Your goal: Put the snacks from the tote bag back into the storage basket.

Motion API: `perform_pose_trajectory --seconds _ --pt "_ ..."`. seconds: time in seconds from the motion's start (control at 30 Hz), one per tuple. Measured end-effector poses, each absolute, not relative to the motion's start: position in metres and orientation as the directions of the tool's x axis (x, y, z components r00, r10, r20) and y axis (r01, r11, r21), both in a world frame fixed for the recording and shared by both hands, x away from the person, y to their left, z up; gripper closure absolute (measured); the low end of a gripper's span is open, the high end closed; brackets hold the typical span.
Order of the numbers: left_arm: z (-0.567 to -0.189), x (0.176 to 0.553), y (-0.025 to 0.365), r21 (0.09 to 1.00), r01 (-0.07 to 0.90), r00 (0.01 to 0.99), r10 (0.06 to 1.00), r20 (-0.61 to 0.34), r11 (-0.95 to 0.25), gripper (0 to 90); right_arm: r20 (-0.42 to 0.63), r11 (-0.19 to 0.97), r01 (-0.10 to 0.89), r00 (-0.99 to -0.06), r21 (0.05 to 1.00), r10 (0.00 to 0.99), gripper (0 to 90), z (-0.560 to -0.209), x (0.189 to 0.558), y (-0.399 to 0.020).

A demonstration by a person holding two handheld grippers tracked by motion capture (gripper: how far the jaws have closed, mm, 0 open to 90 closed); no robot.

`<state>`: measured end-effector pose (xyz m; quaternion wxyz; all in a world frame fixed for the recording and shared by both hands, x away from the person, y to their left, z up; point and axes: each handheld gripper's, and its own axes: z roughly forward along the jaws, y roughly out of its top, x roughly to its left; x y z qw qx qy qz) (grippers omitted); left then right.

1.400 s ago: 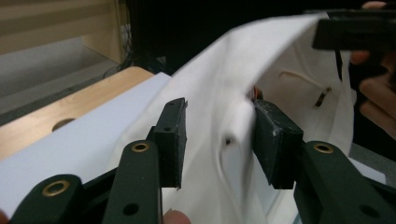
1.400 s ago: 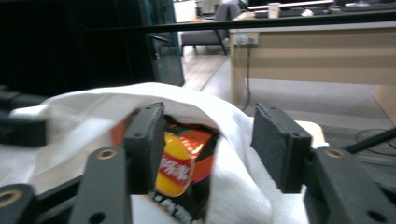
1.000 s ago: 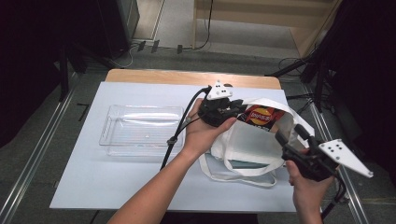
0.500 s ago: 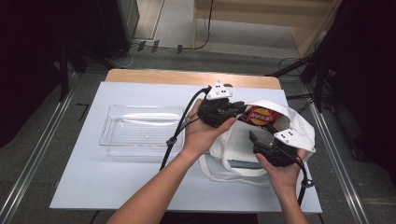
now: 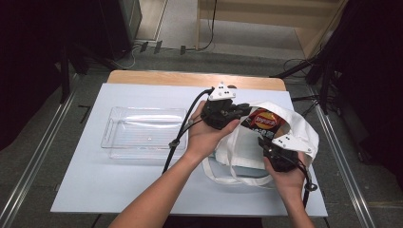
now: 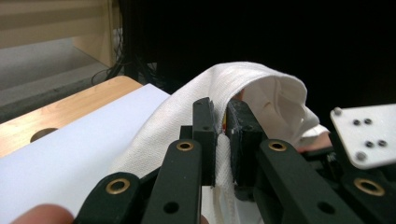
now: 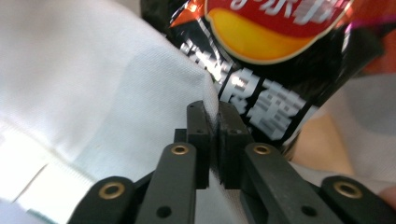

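A white cloth tote bag [image 5: 247, 147] lies at the right of the table, its mouth held apart. A black and red snack packet [image 5: 262, 121] sits in that mouth, its printed face toward the right gripper view [image 7: 275, 51]. My left gripper [image 5: 242, 110] is shut on the bag's far rim [image 6: 223, 154]. My right gripper [image 5: 264, 144] is shut on the bag's near rim, with white cloth [image 7: 212, 105] pinched between its jaws. The grey plate of the right gripper [image 6: 369, 135] appears at the right of the left gripper view.
A clear plastic tray [image 5: 145, 133] stands left of the bag on the pale blue table top [image 5: 95, 190]. The bag's straps [image 5: 228, 178] loop toward the front edge. A wooden strip [image 5: 190, 78] runs along the table's far side; dark stands flank it.
My right gripper has come in from the table's right edge to the bag's near rim and shut on it. The left gripper has kept its hold on the far rim.
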<state>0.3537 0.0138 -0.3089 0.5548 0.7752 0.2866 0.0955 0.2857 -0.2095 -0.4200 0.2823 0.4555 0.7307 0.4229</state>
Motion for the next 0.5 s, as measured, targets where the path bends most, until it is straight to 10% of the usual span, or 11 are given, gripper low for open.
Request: perform_pose_trajectory --seconds 0.5 --pt "-0.301 0.382 0.011 0.923 0.331 0.736 0.666 -0.120 -0.199 82.8 0.023 0.318 0.474 -0.584 0.821 0.811 89.6 -0.455 0.225 -0.207"
